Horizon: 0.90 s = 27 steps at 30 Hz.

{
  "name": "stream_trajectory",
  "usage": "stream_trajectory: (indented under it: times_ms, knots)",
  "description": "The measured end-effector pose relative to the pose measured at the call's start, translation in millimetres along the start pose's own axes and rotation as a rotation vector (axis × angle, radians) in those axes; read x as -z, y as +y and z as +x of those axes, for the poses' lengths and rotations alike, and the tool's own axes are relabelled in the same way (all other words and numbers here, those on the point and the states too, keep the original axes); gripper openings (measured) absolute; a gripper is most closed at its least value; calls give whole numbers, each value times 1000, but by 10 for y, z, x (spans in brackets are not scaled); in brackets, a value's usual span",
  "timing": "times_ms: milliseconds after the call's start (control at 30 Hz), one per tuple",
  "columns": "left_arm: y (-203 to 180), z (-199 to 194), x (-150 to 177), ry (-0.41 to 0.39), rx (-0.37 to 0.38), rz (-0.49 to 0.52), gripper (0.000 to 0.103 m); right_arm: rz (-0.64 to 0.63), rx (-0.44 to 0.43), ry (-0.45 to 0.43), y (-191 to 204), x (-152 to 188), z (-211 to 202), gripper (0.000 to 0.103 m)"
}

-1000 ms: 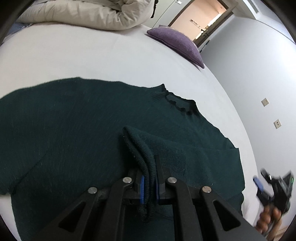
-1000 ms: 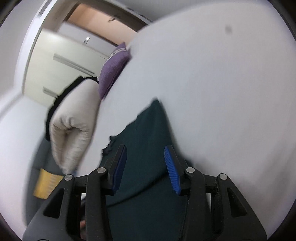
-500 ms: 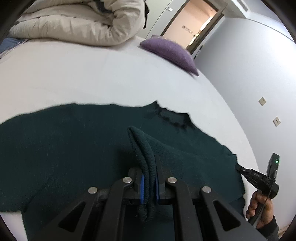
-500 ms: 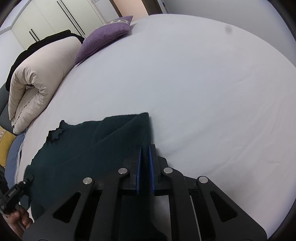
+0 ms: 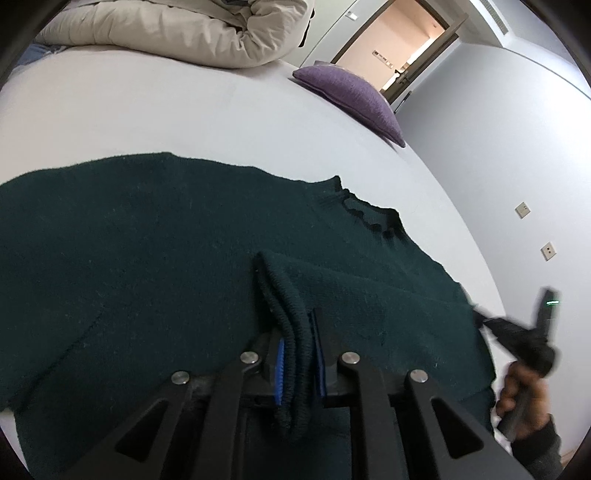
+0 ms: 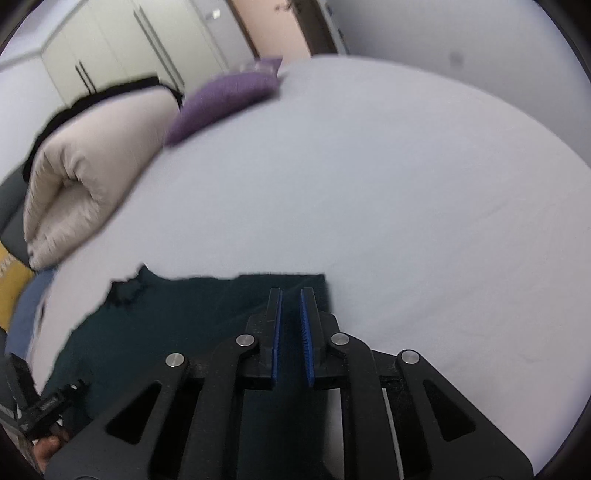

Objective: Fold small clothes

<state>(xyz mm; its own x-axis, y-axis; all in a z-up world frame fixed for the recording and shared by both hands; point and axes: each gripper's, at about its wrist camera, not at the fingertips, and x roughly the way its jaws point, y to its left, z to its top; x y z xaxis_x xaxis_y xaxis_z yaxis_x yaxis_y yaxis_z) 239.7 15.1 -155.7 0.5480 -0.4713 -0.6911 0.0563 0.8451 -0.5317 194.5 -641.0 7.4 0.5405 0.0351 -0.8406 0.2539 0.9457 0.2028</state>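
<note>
A dark green knit sweater (image 5: 147, 258) lies spread on a white bed sheet (image 5: 147, 110), collar (image 5: 369, 214) at the far right. My left gripper (image 5: 300, 332) is shut on the sweater's ribbed sleeve cuff (image 5: 284, 306), held over the sweater's body. In the right wrist view the sweater (image 6: 177, 325) lies below my right gripper (image 6: 291, 306), whose jaws stand a little apart over the sweater's folded corner with nothing between them. The right gripper also shows in the left wrist view (image 5: 524, 336), held in a hand at the sweater's right edge.
A rolled beige duvet (image 5: 177, 29) and a purple pillow (image 5: 351, 96) lie at the bed's far end. A grey wall (image 5: 517, 147) runs along the bed's right side. A doorway (image 5: 399, 48) is behind the pillow.
My right gripper shut at the sweater's corner, then parted slightly and swung to face up the bed. My left gripper kept its hold on the cuff and shifted a little.
</note>
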Motion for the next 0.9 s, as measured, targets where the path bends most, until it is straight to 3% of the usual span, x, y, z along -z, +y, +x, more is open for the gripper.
stream_trajectory:
  times_ms: [33, 100, 167, 233, 267, 367, 433, 500, 567, 633, 700, 900]
  knots:
    - [11, 0, -5, 7, 12, -7, 17, -4, -5, 24, -45, 18, 130, 8]
    - [29, -52, -14, 17, 20, -10, 24, 19, -59, -13, -136, 8, 104, 6]
    - [31, -201, -12, 1, 16, -16, 48, 61, -80, -7, -182, -21, 11, 7]
    - [33, -448, 19, -50, 13, -33, 86, 78, -75, -45, -185, -19, -190, 12]
    - [59, -636, 53, -94, 11, -41, 91, 79, -96, -86, -168, -3, -336, 12]
    - [239, -1107, 171, -150, 4, -73, 93, 43, -138, -139, -15, 72, -666, 15]
    - [540, -1485, 290, -206, -5, -153, 93, 0, -177, -160, 174, 151, -877, 18]
    - [929, -1834, 423, -265, -21, -265, 93, -32, -233, -176, 364, 267, -1054, 28]
    - [1376, -2143, 567, -319, -49, -392, 93, -46, -285, -195, 557, 407, -1197, 64]
    - [1790, -2369, 723, -362, -62, -537, 91, -48, -343, -226, 794, 570, -1335, 74]
    - [2191, -2598, 916, -424, -68, -701, 87, -68, -397, -202, 1037, 733, -1405, 75]
    - [2770, -2907, 1218, -567, -75, -948, 87, -68, -489, -89, 1525, 1122, -1341, 75]
